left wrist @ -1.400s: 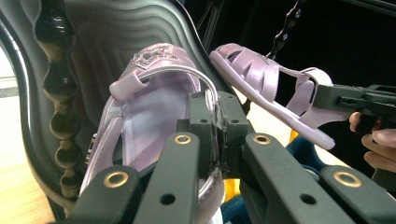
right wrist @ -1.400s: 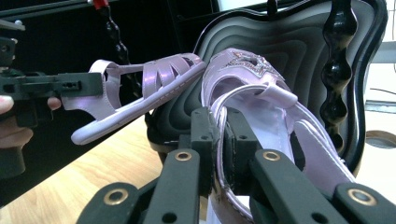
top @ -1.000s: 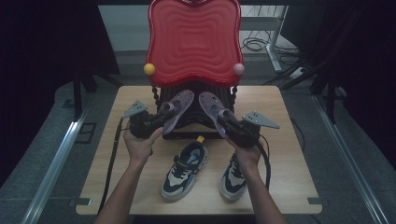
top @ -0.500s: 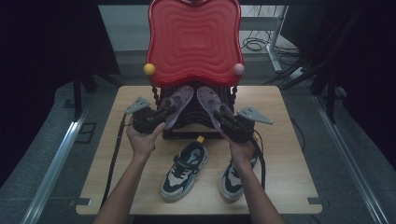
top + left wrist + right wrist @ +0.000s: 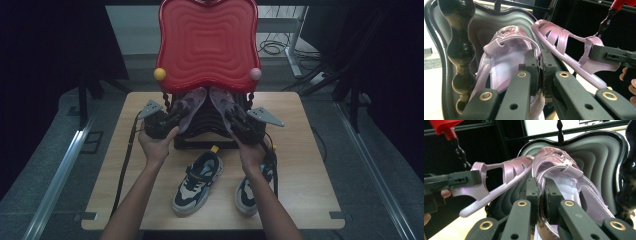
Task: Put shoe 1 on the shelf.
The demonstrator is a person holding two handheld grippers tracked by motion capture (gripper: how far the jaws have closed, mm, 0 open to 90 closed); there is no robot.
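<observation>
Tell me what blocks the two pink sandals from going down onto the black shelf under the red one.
Nothing visible blocks them. The left tool pinches one pink sandal, the right tool the other sandal, both above the bare black shelf, beneath the red shelf.

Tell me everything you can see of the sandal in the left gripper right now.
The left sandal is pale lilac, glossy like plastic or patent leather, with cut-out straps, a glittery toe patch and a heel loop. The left gripper is shut on its heel edge, holding it toe-forward over the black ribbed shelf of the rack, beneath the red shelf. Its toe sits close to the right sandal; whether they touch is unclear.
</observation>
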